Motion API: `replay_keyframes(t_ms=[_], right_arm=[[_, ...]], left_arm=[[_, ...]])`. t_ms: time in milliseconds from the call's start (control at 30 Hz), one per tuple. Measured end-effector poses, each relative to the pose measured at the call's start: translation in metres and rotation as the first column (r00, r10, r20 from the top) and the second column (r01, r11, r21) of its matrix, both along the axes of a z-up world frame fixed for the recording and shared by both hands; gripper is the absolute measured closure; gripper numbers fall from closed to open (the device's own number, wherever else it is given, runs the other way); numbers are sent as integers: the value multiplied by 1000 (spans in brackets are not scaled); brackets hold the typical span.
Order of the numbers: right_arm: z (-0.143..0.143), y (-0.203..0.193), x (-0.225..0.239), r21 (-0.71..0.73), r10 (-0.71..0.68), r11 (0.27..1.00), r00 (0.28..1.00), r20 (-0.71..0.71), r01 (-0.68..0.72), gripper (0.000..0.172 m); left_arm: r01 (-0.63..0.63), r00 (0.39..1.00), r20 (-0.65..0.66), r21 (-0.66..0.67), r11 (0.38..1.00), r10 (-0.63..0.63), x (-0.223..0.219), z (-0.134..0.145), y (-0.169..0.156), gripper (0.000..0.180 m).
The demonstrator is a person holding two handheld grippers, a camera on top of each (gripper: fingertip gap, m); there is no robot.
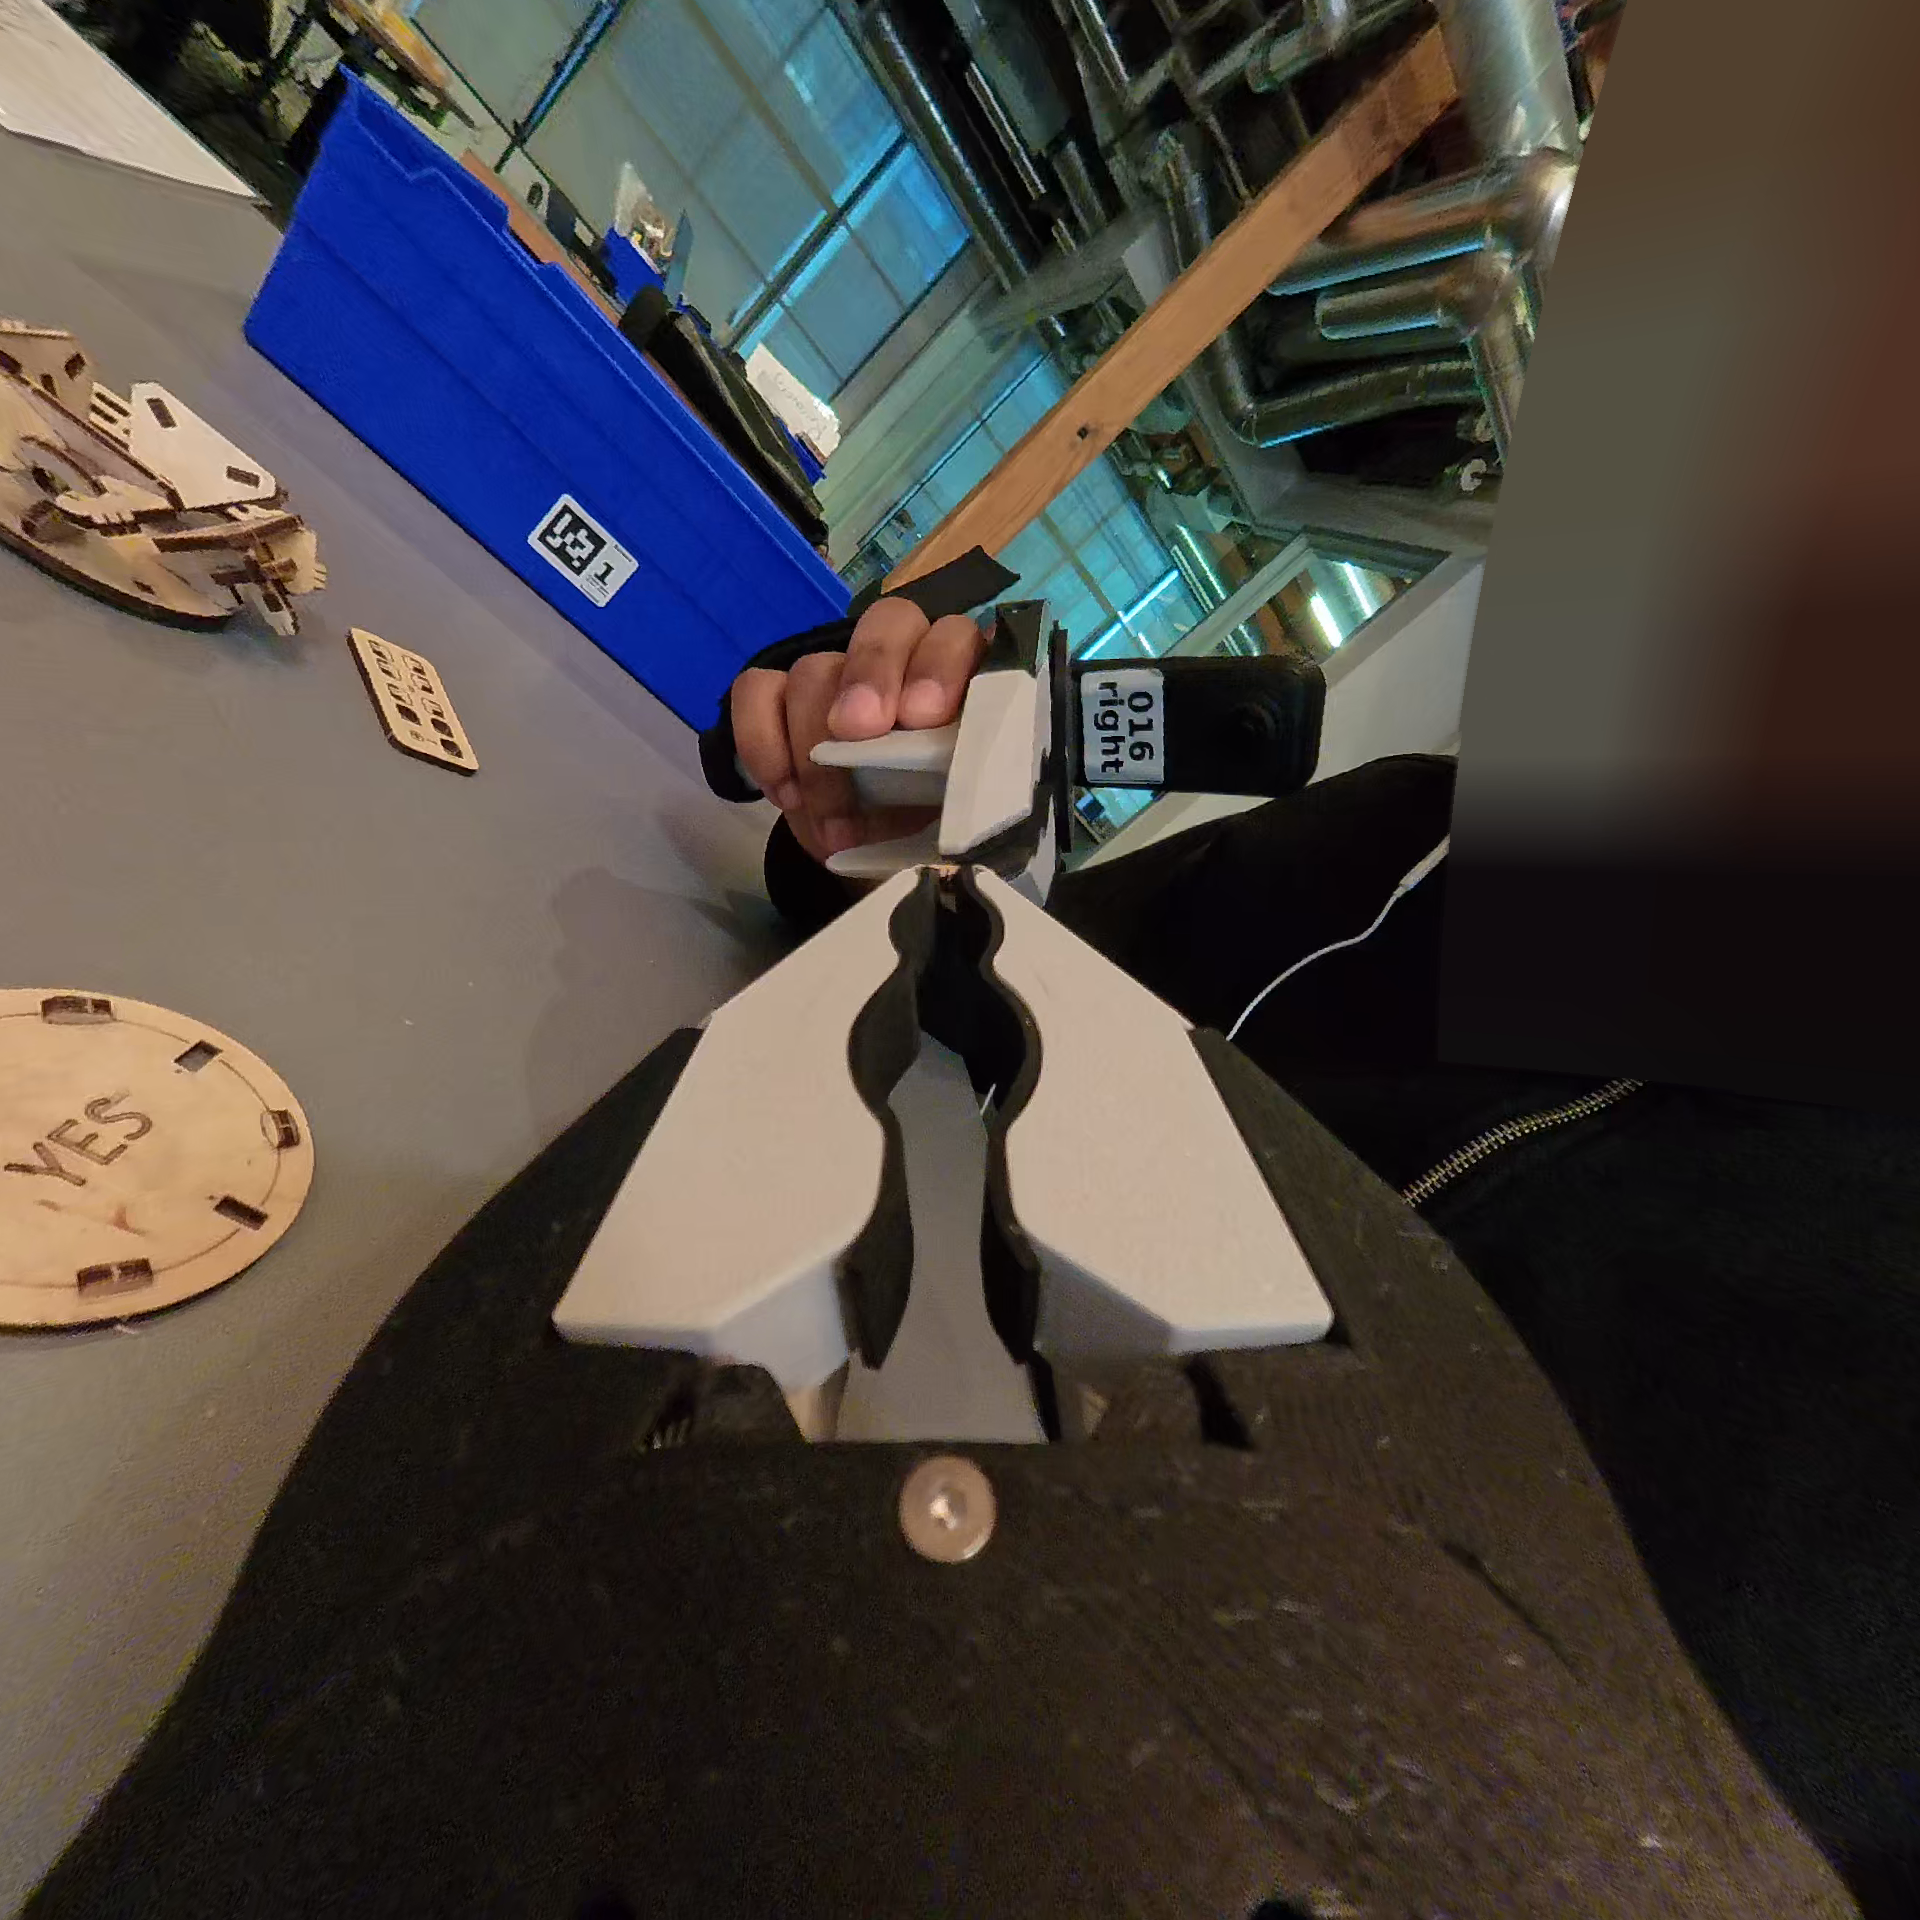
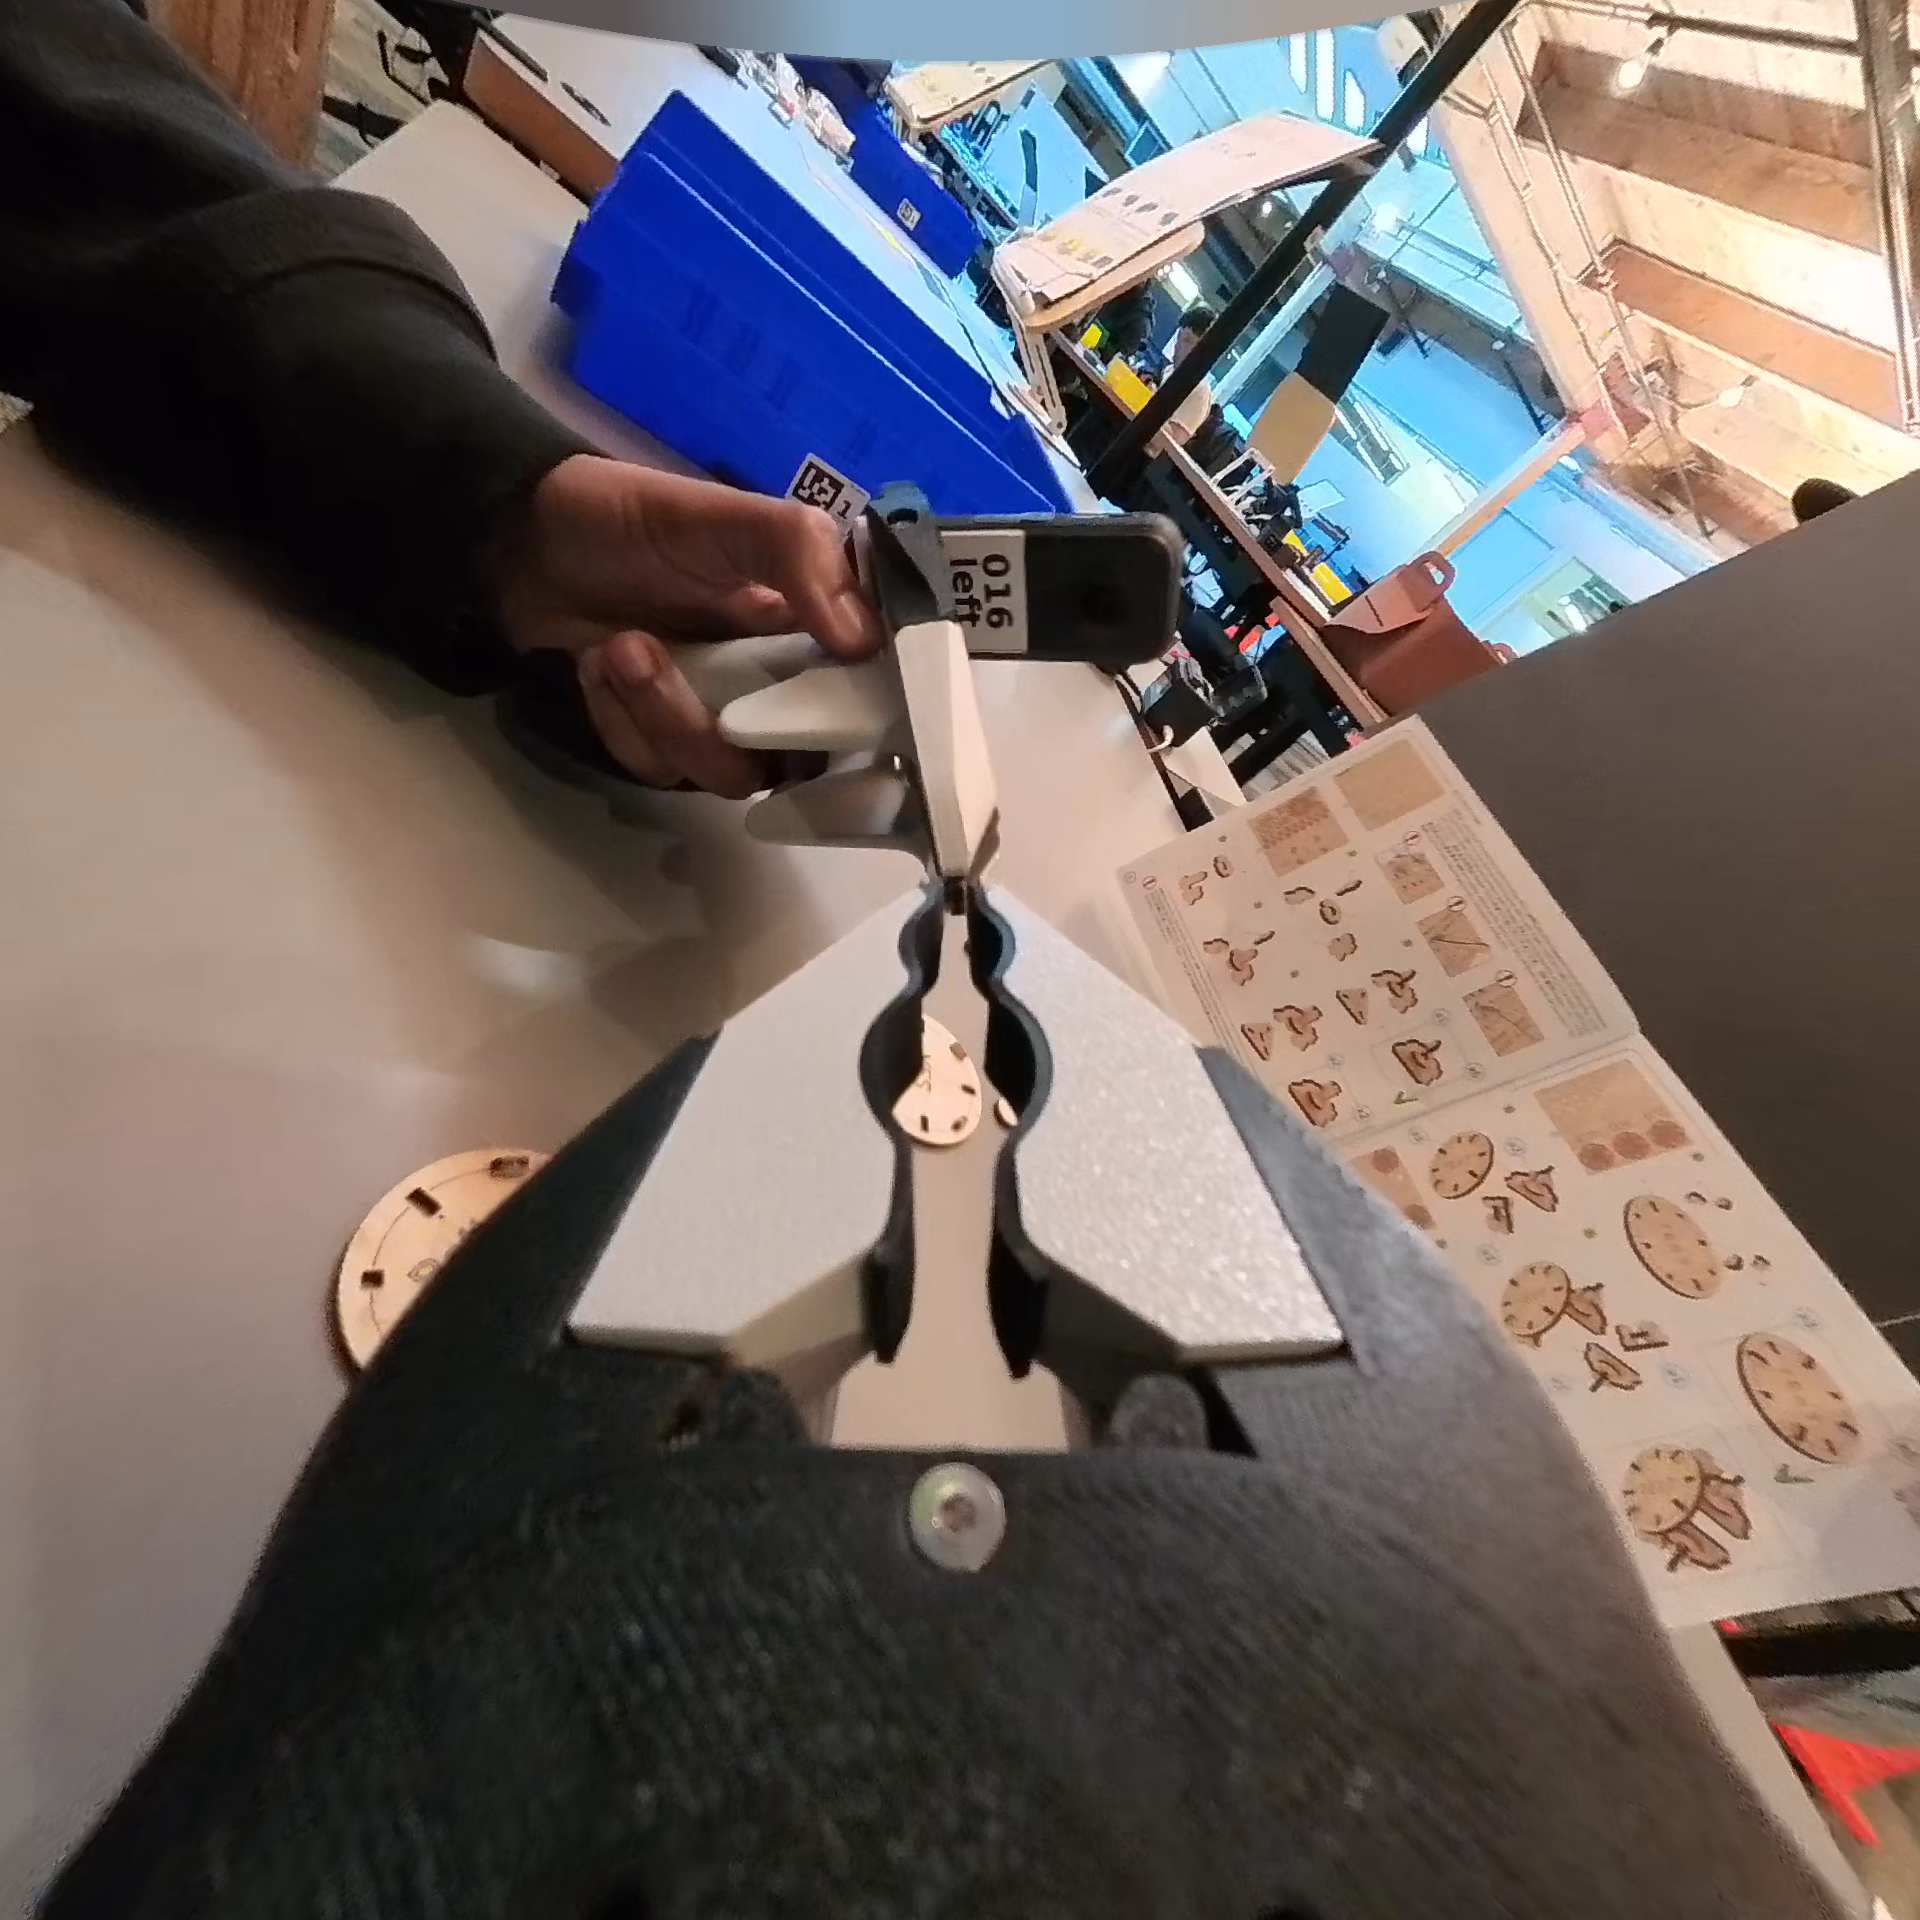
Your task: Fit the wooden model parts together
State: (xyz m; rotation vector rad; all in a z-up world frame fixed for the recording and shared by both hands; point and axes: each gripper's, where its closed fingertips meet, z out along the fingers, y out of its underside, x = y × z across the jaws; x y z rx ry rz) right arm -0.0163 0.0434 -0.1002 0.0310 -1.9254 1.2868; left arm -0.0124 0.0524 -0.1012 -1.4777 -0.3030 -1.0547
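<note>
**two grippers tip to tip over a grey table**

closest in, the left gripper (image 1: 940, 891) has its jaws drawn together to a narrow point, and i can't make out anything held in it. the right gripper (image 2: 952, 906) meets it nose to nose, nearly closed, and appears to pinch a tiny tan wooden piece (image 1: 945, 867) right where the two sets of tips touch.

below them lies the grey table (image 1: 312, 852). a blue bin (image 1: 499, 416) stands at its far side and an instruction sheet (image 2: 1455, 1091) lies to the right. a round wooden disc (image 1: 135, 1153), a half-built wooden model (image 1: 135, 499) and a small slotted card (image 1: 414, 701) lie well apart to the left.

to my eye that piece has very little purchase. both hands would need to stay steady and square, with no twisting at the tips.
</note>
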Motion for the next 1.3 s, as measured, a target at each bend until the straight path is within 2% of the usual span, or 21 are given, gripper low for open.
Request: replay_keyframes(t_ms=[733,900,1067,1300], right_arm=[[-3,-2,1,16,9,1000,1000,19,-9,171],[-1,0,0,-45,15,999,989,146,-9,171],[8,8,-4,-134,3,991,968,251,31,172],[19,26,-15,-278,15,955,925,381,99,171]], left_arm=[[32,999,-3,-7,999,-32,4,-1,-1,180],[23,1000,0,0,1000,-23,3,0,0,178],[-19,1000,3,6,1000,19,-5,2,-1,166],[-42,996,-84,-50,998,38,-3,-7,3,163]])
